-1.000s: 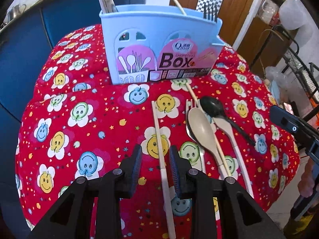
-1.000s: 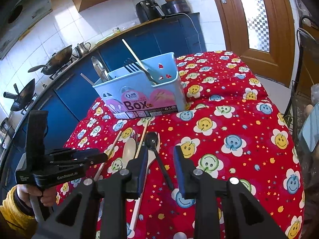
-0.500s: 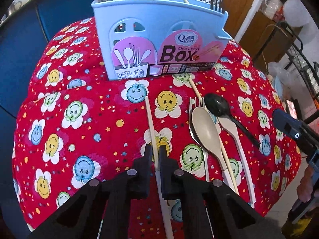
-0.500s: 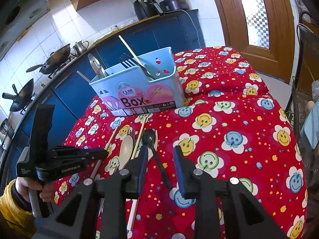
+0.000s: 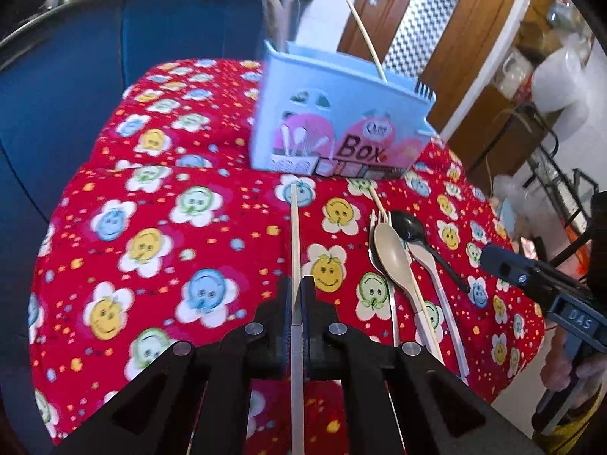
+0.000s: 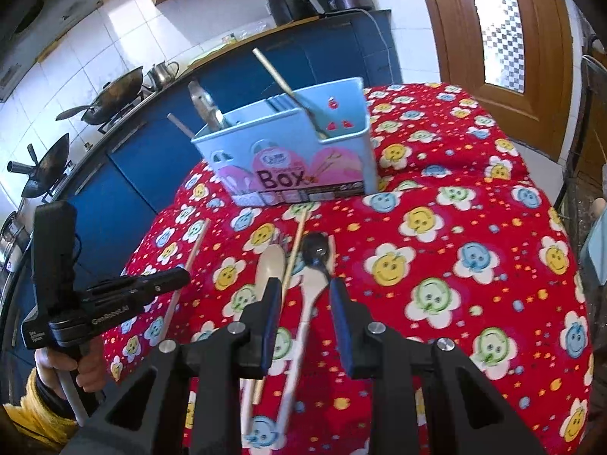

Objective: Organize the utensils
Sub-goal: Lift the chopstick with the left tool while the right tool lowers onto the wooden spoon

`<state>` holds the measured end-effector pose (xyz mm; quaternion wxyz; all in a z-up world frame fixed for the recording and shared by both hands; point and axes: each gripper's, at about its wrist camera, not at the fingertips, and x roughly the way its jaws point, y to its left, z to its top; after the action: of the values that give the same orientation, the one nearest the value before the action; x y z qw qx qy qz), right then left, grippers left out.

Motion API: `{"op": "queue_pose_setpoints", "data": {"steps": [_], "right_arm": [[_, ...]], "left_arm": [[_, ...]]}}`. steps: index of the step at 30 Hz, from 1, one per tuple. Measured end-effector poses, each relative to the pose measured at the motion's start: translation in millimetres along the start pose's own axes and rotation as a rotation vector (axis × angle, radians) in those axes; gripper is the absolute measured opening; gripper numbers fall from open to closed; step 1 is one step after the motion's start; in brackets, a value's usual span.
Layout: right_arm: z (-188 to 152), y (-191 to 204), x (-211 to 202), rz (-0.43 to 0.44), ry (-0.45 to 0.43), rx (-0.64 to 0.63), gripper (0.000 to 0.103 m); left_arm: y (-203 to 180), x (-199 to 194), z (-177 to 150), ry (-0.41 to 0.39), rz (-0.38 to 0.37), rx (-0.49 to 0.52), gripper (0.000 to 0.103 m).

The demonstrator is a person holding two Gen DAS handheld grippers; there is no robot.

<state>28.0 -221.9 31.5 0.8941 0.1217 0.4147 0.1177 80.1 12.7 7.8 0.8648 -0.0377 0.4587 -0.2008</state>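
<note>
Left gripper (image 5: 297, 284) now raised, clenching chopstick (image 5: 295, 235), right gripper (image 6: 305, 299) released, hovering.

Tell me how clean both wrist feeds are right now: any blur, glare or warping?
Left wrist: motion blur smears the blue box and tablecloth, while the left gripper and its chopstick stay sharp. Right wrist: milder blur, door window blown out. Both views: fisheye bending, dark corners.

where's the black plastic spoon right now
The black plastic spoon lies on the red smiley tablecloth in front of the light blue utensil box, just ahead of the open right gripper, bowl overlapping a white spoon.
</note>
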Motion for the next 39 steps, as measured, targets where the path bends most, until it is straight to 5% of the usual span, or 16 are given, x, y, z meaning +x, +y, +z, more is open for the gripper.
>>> {"op": "queue_pose_setpoints", "data": {"steps": [8, 12, 39], "right_arm": [[-7, 30, 18, 0.018, 0.077, -0.030, 0.028], [-11, 45, 27, 0.006, 0.117, -0.075, 0.018], [-16, 68, 59, -0.159, 0.247, -0.209, 0.013]], "left_arm": [[32, -40, -7, -0.123, 0.054, -0.001, 0.005], [46, -47, -9, -0.153, 0.051, -0.022, 0.005], [56, -54, -13, -0.208, -0.014, -0.053, 0.005]]}}
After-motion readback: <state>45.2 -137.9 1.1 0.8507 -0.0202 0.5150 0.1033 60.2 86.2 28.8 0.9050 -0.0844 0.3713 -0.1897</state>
